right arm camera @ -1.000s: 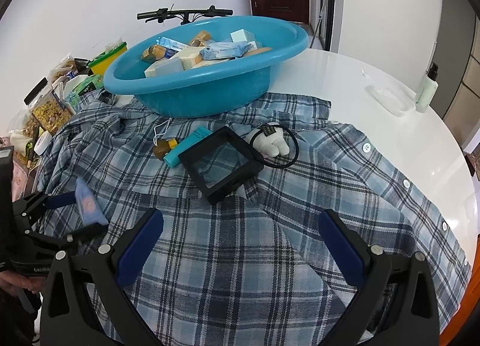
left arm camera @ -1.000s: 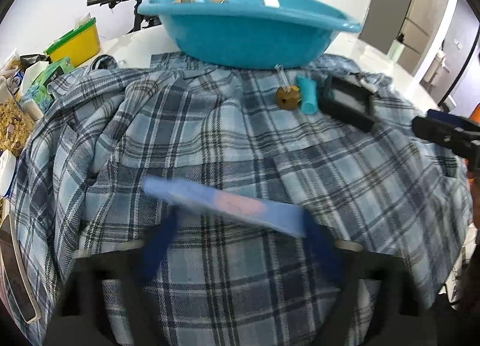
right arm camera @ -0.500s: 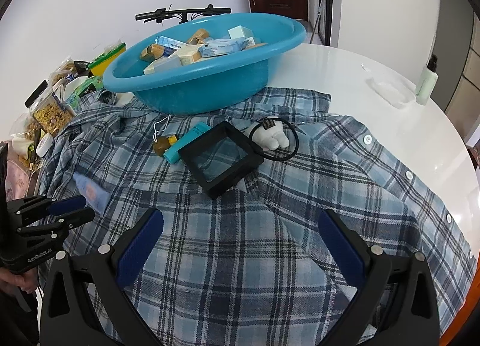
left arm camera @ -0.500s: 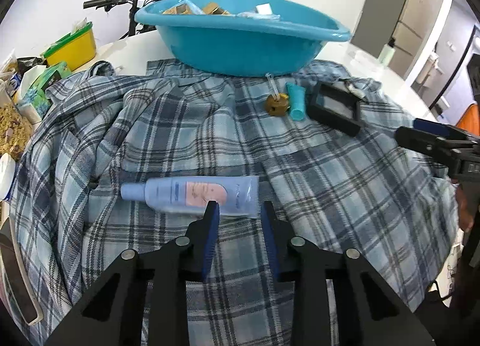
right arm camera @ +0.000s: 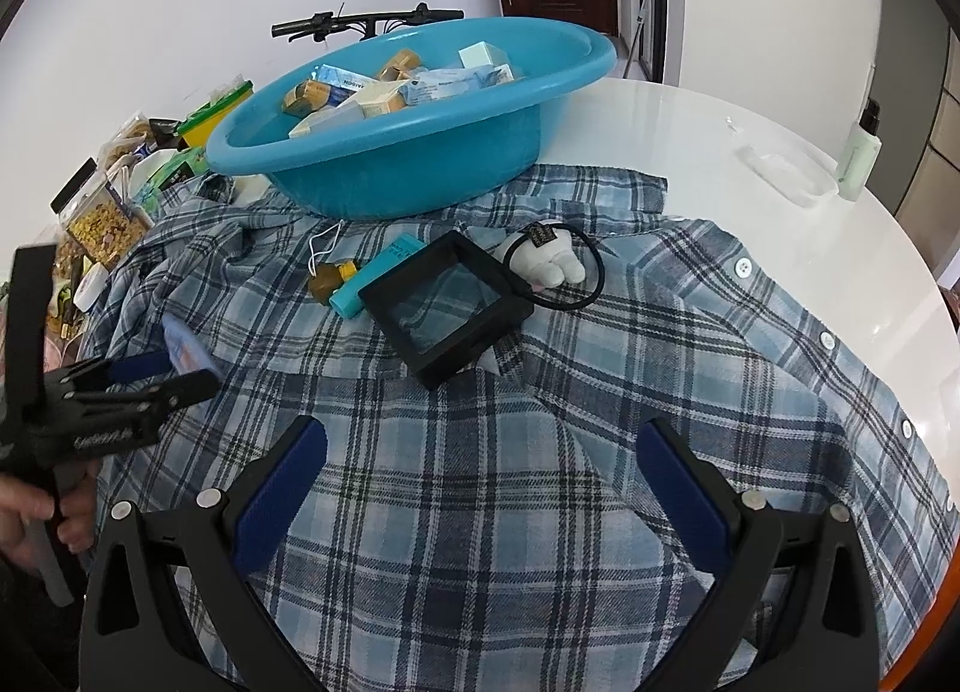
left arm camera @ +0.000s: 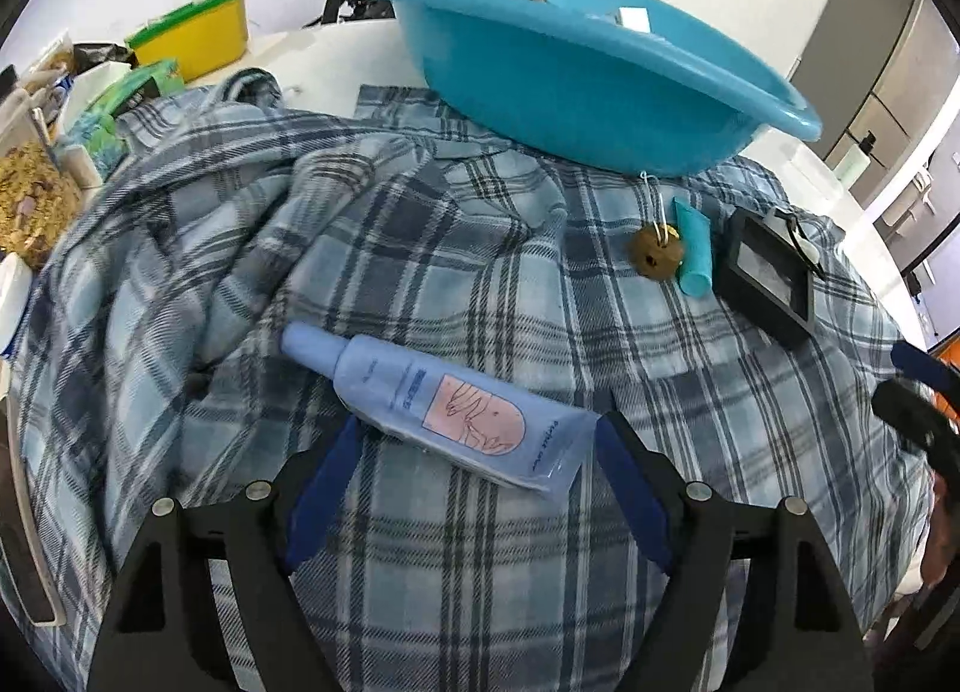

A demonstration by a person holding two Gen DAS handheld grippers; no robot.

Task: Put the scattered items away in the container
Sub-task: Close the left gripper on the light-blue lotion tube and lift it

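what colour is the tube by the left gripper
Pale blue tube with a pink label; clearest in the left wrist view.

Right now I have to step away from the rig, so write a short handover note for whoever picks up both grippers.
Left gripper: open, jaws either side of the pale blue tube, which lies on the plaid shirt.
Right gripper: open, holding nothing, above the shirt.
Done: several boxes and packets are in the blue basin.
Left: the tube, plus the brown charm, teal tube, black frame and white plush with its black loop, all on the shirt in front of the basin.
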